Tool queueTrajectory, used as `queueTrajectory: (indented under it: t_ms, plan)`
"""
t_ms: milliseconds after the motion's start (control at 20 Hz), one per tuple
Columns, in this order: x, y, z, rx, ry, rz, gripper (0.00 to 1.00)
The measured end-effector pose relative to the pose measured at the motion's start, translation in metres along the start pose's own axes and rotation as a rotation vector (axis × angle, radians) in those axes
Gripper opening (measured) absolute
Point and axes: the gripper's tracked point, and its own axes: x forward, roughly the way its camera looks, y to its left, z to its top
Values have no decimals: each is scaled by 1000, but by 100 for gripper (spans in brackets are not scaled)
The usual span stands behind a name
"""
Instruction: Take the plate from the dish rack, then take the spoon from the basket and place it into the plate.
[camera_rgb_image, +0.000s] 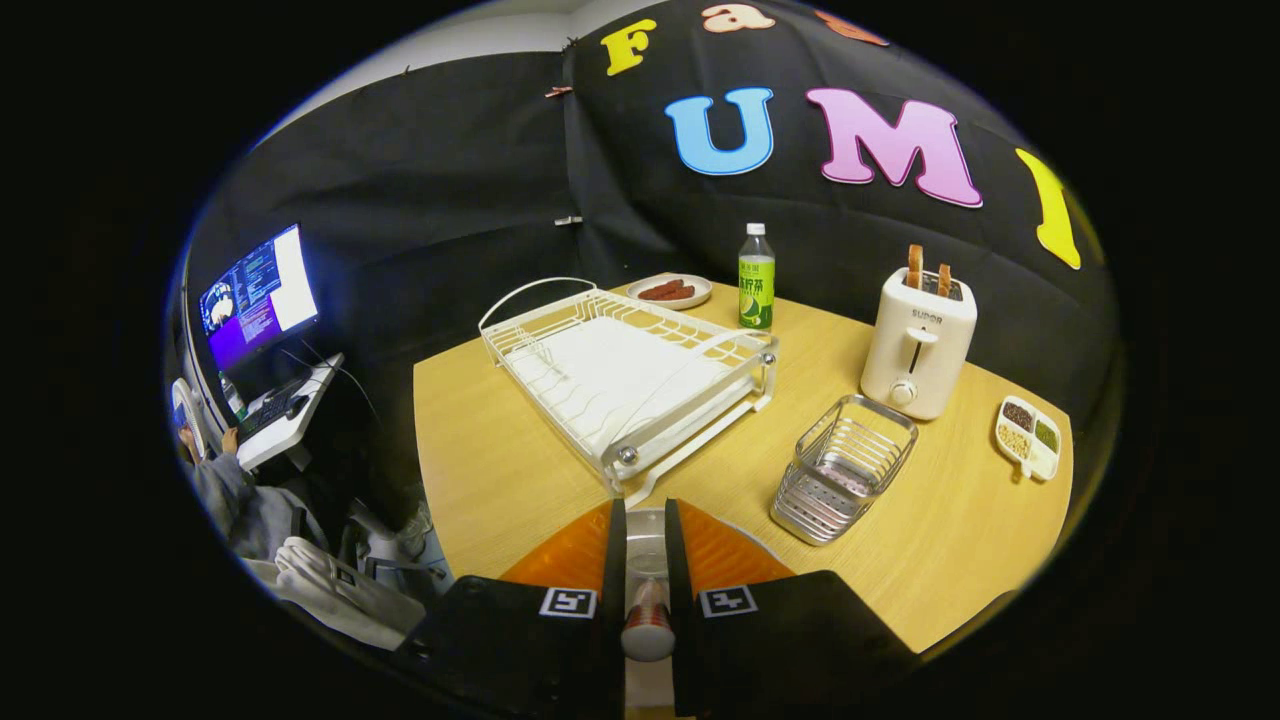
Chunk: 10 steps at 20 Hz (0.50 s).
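My gripper (645, 512) hangs over the orange plate (560, 555), which lies on the wooden table by its near edge. The fingers stand close together and are shut on the spoon (647, 560). Its metal part runs between the fingers, and its rounded reddish handle end (648, 625) points back toward me. The fingers hide the middle of the plate. Just beyond the fingertips stands the white wire dish rack (625, 375) with nothing in it. The metal wire basket (842, 468) sits to the right of the rack and holds nothing that I can see.
A white toaster (918, 345) with two slices stands behind the basket. A green bottle (757, 278) and a small plate of sausages (670, 291) are at the back. A divided snack dish (1028, 438) lies far right. A person sits at a monitor (258, 295) on the left.
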Motion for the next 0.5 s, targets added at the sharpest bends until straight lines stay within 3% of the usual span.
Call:
queueTrajectory:
  t_ms: [500]
  plan:
    - [2,-9,-45,-13,95,-6,24]
